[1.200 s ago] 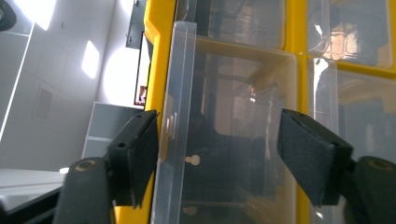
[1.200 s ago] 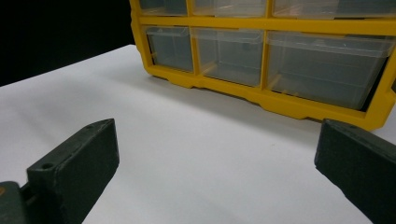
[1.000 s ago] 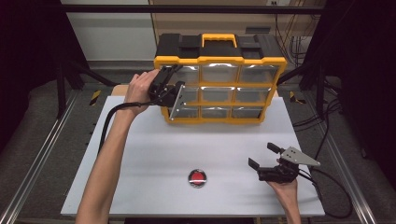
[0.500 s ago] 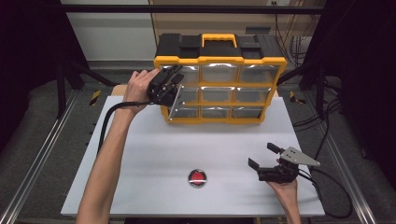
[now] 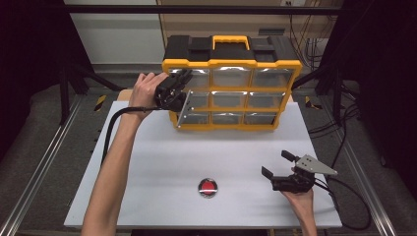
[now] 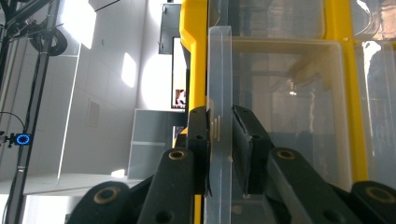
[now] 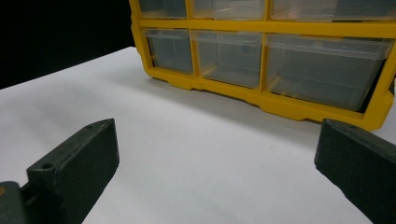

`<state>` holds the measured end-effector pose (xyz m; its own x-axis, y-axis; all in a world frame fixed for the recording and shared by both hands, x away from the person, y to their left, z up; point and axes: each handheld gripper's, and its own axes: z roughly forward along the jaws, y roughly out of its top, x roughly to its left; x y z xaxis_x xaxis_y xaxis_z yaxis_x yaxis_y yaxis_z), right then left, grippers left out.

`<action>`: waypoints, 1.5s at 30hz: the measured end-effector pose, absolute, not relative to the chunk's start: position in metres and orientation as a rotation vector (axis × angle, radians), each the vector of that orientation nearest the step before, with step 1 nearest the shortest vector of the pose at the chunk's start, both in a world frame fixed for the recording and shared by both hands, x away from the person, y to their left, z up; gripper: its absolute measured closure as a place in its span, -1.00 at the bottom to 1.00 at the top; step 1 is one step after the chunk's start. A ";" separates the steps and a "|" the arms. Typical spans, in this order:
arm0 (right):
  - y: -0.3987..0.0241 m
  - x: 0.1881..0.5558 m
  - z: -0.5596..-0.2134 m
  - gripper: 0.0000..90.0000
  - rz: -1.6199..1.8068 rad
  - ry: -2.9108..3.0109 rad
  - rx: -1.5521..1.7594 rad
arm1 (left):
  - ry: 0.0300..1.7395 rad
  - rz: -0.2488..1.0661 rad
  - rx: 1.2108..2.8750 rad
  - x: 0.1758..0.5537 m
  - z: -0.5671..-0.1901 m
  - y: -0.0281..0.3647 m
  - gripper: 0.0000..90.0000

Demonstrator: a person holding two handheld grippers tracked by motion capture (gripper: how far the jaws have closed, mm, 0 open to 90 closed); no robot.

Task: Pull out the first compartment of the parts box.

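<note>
Nearest the person, the right gripper is resting low over the white table with its jaws spread wide and nothing between them. A red button is lying just left of it. Farther back, the left gripper, jaws having just been closing, is clamping the front lip of a clear drawer in the left column of the yellow organizer at the table's far edge.

Looks like a lab test bench: white tabletop on aluminium extrusion rails, black frame posts, cables trailing over grey floor matting, hazard-tape markers, tiled white walls behind.
</note>
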<state>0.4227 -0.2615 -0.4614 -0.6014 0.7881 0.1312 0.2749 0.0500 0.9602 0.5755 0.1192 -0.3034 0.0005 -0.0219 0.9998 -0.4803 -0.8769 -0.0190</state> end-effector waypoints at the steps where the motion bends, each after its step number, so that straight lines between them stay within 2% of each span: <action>1: -0.261 0.423 -0.461 -0.98 1.575 1.902 1.068 | -0.532 1.949 1.952 0.576 -0.304 0.119 0.73; 45: -0.263 0.423 -0.461 -0.99 1.576 1.904 1.052 | -0.551 1.997 1.958 0.563 -0.305 0.116 0.76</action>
<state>0.4228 -0.2628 -0.4606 -0.6069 0.7850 0.1242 0.2689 0.0557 0.9616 0.5634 0.1162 -0.3052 -0.0342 -0.0588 0.9977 -0.4607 -0.8850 -0.0679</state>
